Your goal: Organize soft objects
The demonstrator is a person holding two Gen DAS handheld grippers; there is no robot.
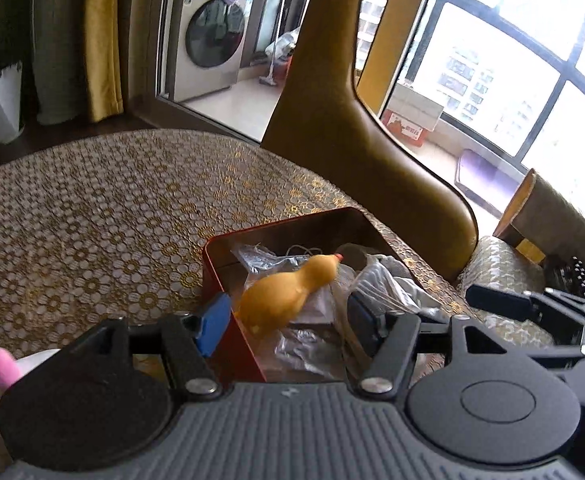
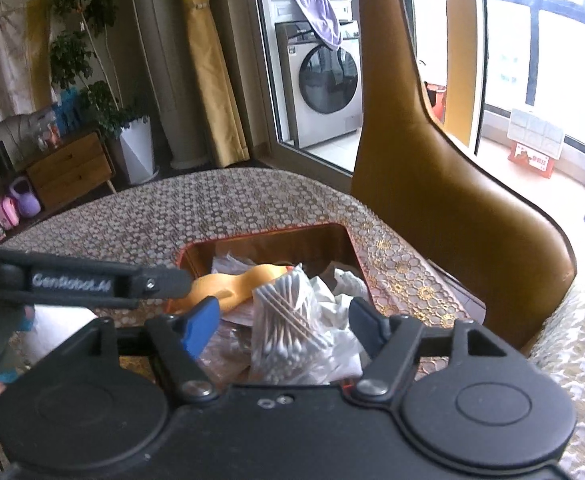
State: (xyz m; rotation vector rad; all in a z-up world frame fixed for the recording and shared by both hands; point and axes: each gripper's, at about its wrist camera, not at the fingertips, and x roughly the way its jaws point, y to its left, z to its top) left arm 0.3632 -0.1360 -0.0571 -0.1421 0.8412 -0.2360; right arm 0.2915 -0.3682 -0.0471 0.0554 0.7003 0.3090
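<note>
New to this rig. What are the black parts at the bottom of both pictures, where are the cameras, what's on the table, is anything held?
There is no robot arm: a person carries one hand-held gripper in each hand, each with a fisheye camera looking forward along its two blue-padded fingers. The black parts are the gripper bodies.

One picture is from the left hand-held gripper, the other from the right hand-held gripper. Each also shows the other gripper at its edge.

On the patterned tablecloth sits an open red tin box. In it lie a yellow rubber chicken, a bag of cotton swabs and crumpled plastic bags. A pink and white plush lies outside it.

Both grippers are open above the box and hold nothing.
</note>
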